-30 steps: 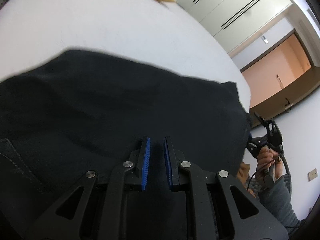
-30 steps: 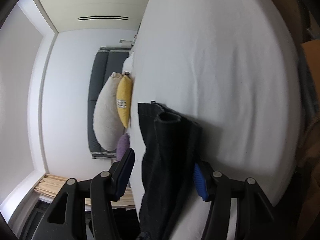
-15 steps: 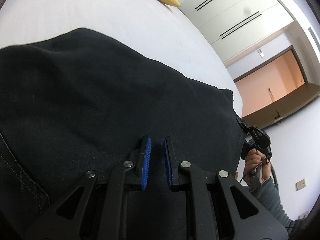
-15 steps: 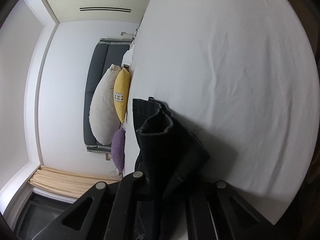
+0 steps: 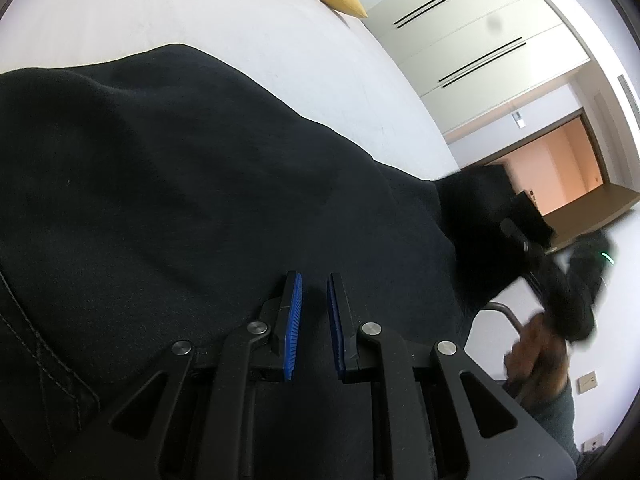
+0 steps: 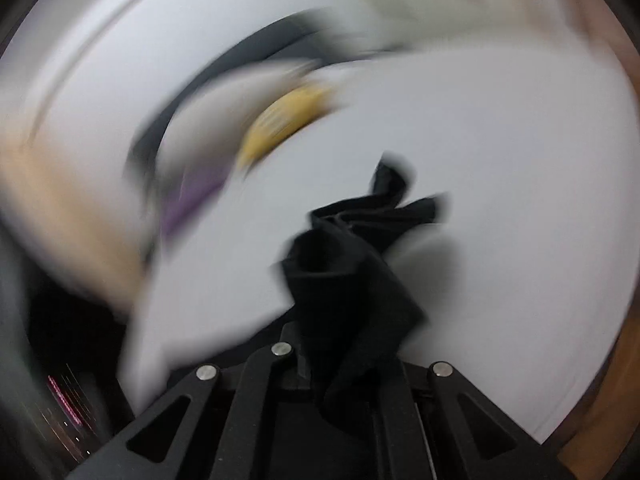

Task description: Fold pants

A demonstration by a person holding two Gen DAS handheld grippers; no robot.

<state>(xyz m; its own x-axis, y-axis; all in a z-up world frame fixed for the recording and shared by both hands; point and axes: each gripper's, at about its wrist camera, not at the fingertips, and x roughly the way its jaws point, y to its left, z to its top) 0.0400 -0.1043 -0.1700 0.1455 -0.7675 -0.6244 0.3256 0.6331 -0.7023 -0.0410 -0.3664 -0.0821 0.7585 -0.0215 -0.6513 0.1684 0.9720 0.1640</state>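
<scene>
Your right-wrist view is smeared by motion; the yellow pillow (image 6: 286, 120) is perhaps just a streak. The pants (image 6: 352, 280) cover the right gripper (image 6: 340, 364) pads.

Left gripper (image 5: 314, 296): jaws nearly closed, the blue pads (image 5: 295, 322) parallel with a narrow gap between them and nothing visibly pinched there; dark cloth lies beneath and ahead of the tips. Right gripper (image 6: 344, 344): jaws have just been closing and are clamped on a bunch of the black pants (image 6: 352, 280), which rises from between them. The fingertips are hidden by the cloth. The right hand (image 5: 536, 348) appears blurred.
</scene>
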